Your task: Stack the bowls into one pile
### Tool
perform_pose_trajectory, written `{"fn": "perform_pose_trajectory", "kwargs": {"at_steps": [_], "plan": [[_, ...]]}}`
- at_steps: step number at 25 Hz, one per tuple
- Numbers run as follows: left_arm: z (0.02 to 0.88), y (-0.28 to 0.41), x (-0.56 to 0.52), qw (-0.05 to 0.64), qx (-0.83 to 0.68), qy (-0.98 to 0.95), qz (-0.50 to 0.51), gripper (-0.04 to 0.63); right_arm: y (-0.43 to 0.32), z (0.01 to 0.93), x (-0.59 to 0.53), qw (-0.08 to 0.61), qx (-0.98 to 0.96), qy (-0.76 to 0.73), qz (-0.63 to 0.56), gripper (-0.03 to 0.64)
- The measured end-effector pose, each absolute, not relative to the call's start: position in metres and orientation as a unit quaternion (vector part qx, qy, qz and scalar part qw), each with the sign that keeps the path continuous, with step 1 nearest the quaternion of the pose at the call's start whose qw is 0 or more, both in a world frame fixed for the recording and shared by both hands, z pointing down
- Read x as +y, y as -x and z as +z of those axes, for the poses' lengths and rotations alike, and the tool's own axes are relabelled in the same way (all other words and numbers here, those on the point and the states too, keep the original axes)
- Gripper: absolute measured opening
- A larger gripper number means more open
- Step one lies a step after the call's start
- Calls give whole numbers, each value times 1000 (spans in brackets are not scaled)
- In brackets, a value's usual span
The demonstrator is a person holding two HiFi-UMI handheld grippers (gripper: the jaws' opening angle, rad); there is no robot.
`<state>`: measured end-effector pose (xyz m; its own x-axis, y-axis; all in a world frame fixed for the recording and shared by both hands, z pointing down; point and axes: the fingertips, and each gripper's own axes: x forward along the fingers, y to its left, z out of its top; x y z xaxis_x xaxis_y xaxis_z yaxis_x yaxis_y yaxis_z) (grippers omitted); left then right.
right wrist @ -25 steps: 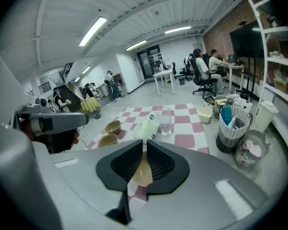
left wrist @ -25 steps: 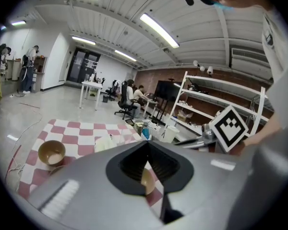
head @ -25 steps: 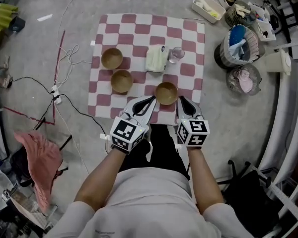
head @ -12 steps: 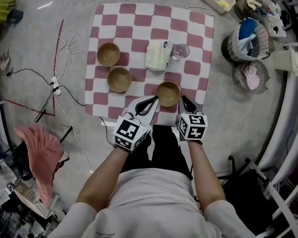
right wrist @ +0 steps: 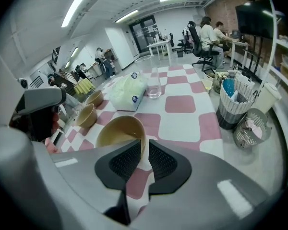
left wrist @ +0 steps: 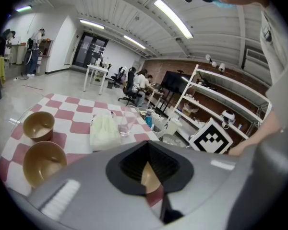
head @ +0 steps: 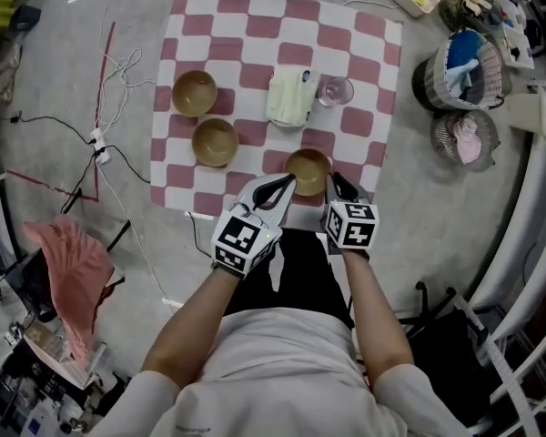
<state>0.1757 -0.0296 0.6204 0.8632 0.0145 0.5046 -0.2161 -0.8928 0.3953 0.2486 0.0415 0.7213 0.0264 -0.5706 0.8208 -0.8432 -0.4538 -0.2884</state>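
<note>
Pinching the wall of the nearest bowl (right wrist: pixel 119 128), the right gripper (right wrist: pixel 145 150) has its jaws closed on the rim, one pad inside the bowl and one outside. The head view places this grip at the bowl's near right edge. The bowl sits upright on the checked cloth (head: pixel 246 25), close to the cloth's near border.

The left gripper (head: pixel 289 182) reaches the same bowl from the near left. Its jaws meet at the tips and hold nothing. The tips lie just at the bowl's near left rim, and a sliver of the bowl's inside shows through the gap behind them in the left gripper view.

The middle bowl (head: pixel 215 141) and the far bowl (head: pixel 194 92) stand apart from each other on the left half of the cloth, both upright and empty. A pale packet (head: pixel 289 98) and a clear glass (head: pixel 335 90) sit side by side beyond the nearest bowl.
</note>
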Motion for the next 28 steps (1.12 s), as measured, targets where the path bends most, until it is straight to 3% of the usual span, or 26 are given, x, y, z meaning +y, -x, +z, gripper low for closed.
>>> {"fn": "perform_pose_trajectory", "kwargs": {"at_steps": [12,28], "plan": [[620,-161,-41,231,-81,-935,255,6,-249,731,39,137,-481,-696,514,23],[578,-104,-72,226,-152,-938,213,6,-216,660,-24,99,-537,-678,493,18]]}}
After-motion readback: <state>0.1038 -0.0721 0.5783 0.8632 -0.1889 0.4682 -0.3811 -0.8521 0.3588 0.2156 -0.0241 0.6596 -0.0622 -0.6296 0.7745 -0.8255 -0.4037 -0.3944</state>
